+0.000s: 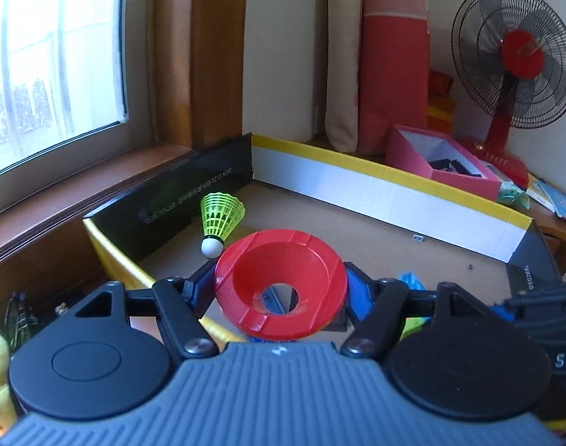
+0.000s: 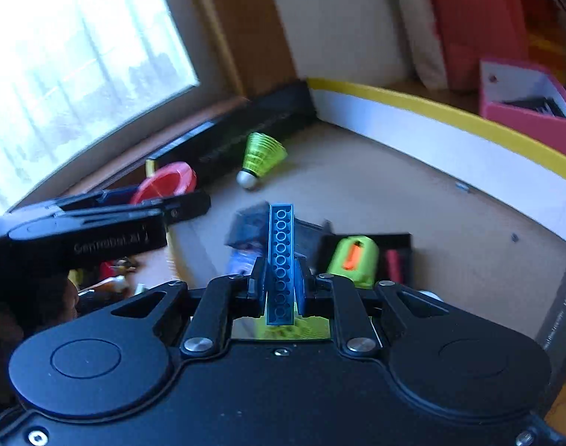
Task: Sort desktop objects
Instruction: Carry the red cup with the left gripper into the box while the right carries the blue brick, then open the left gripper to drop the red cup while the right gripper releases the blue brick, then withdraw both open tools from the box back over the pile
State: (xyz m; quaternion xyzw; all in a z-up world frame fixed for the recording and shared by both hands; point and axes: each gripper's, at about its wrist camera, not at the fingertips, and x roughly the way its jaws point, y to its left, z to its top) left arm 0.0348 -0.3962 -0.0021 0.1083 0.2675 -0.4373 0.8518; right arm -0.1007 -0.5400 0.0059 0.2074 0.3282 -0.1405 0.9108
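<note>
Left gripper (image 1: 281, 291) clamps red ring (image 1: 281, 284); right gripper (image 2: 279, 282) clamps blue brick (image 2: 280, 260).

Cardboard box (image 1: 394, 193) spans both views beneath the grippers. Green shuttlecock (image 1: 220, 223) lies at 11 o'clock from the ring, just apart.

This looks like a room in a home. A big window (image 1: 49, 55) has a brown curtain (image 1: 197, 52) beside it. A red fan (image 1: 513, 70) stands near a pink box (image 1: 442, 156).
</note>
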